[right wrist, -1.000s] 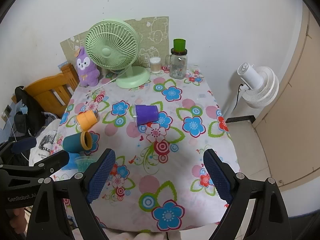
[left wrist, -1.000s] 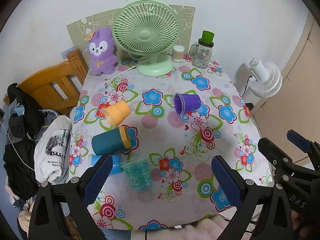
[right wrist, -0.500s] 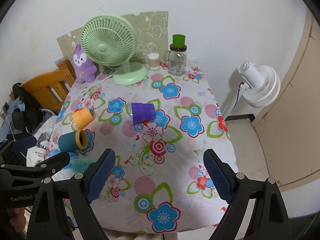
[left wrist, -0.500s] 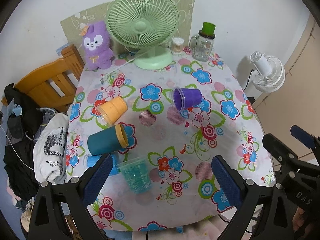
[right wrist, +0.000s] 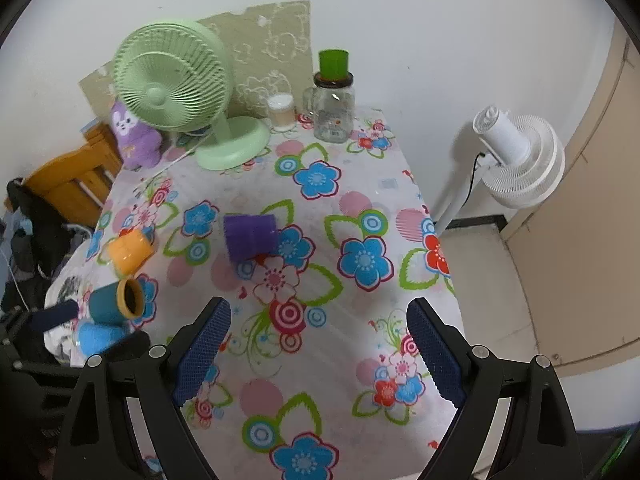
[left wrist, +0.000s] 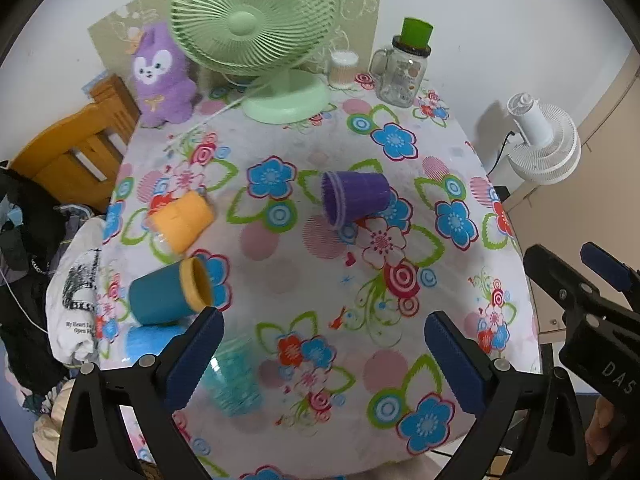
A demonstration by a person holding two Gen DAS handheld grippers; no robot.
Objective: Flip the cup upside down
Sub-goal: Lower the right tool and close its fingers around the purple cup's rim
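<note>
Several cups lie on their sides on the floral tablecloth (left wrist: 304, 264): a purple cup (left wrist: 354, 200) mid-table, an orange cup (left wrist: 182, 220), a teal cup with an orange rim (left wrist: 168, 294), and a blue cup (left wrist: 150, 340) at the left edge. A clear teal cup (left wrist: 236, 376) sits near the front by my left finger. My left gripper (left wrist: 322, 354) is open and empty above the front of the table. My right gripper (right wrist: 318, 354) is open and empty, with the purple cup (right wrist: 250, 236) ahead of it.
A green desk fan (left wrist: 256, 28), a purple plush toy (left wrist: 162, 76), a small jar (left wrist: 342, 70) and a glass mug jar with a green lid (left wrist: 404, 72) stand at the back. A white floor fan (right wrist: 516, 160) stands right. A wooden chair (left wrist: 68, 152) and clothes are left.
Both grippers have moved forward over the table, so the cups appear nearer and lower in the views. Nothing on the table has moved. Both grippers stay open.
</note>
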